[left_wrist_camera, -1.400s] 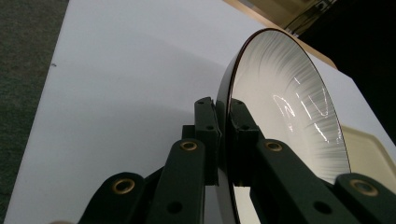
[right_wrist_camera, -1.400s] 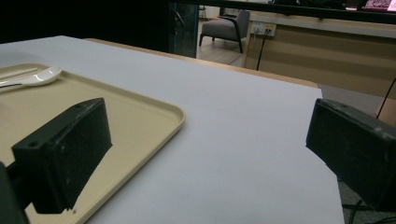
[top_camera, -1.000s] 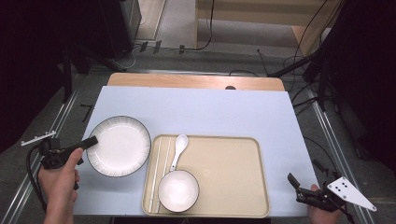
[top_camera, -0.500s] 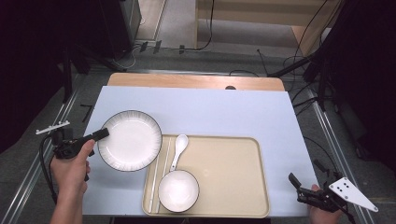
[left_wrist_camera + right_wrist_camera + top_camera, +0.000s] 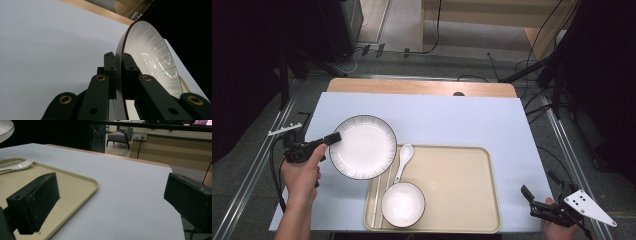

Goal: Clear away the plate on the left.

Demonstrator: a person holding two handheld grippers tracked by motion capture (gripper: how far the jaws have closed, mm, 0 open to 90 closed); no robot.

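Note:
A white plate with a dark rim (image 5: 363,146) is lifted off the table, its right edge over the beige tray's (image 5: 457,200) left corner. My left gripper (image 5: 333,138) is shut on the plate's left rim; in the left gripper view both pads (image 5: 110,72) pinch the rim of the plate (image 5: 150,57). On the tray lie a white bowl (image 5: 403,204), a white spoon (image 5: 404,159) and chopsticks (image 5: 382,192). My right gripper (image 5: 537,200) rests open at the table's front right corner, jaws wide apart with nothing between them (image 5: 110,205).
The tray (image 5: 75,185) sits to the left of my right gripper, with the spoon (image 5: 18,165) at its far side. A pale blue-grey mat (image 5: 452,120) covers the table; a wooden strip (image 5: 422,87) runs along the far edge. Cables and stands lie on the floor beyond.
My left gripper has carried the plate up and to the right, from the table's left side to over the tray's left corner. The right gripper has stayed put.

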